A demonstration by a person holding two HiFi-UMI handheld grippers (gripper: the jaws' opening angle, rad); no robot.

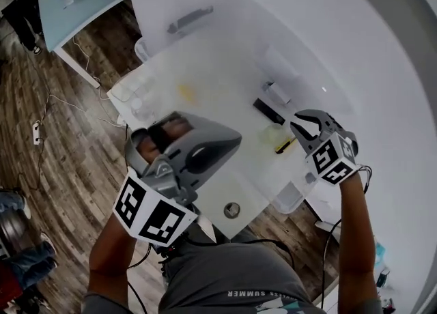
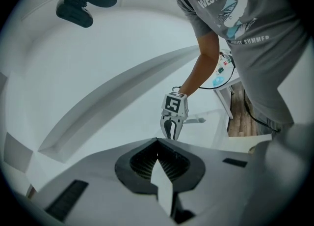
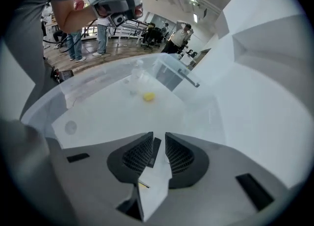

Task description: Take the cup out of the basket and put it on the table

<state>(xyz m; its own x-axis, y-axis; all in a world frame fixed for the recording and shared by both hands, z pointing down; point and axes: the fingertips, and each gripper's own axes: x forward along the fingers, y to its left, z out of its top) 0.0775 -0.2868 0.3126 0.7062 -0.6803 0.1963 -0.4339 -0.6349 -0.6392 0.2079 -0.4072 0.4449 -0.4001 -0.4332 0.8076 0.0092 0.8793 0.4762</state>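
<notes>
We held the right gripper low over the white table, its claw narrowly parted and gripping nothing. Just ahead of its tips we could only faintly make out the clear cup, on the table beside a black bar and outside the clear basket at the table's near edge. Our left gripper hung raised, claw closed and empty

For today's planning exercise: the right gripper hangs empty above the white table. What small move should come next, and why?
Probably carry the right gripper forward toward the clear basket across the table: its jaws stand slightly apart, nothing between them, and no cup shows nearby.
</notes>
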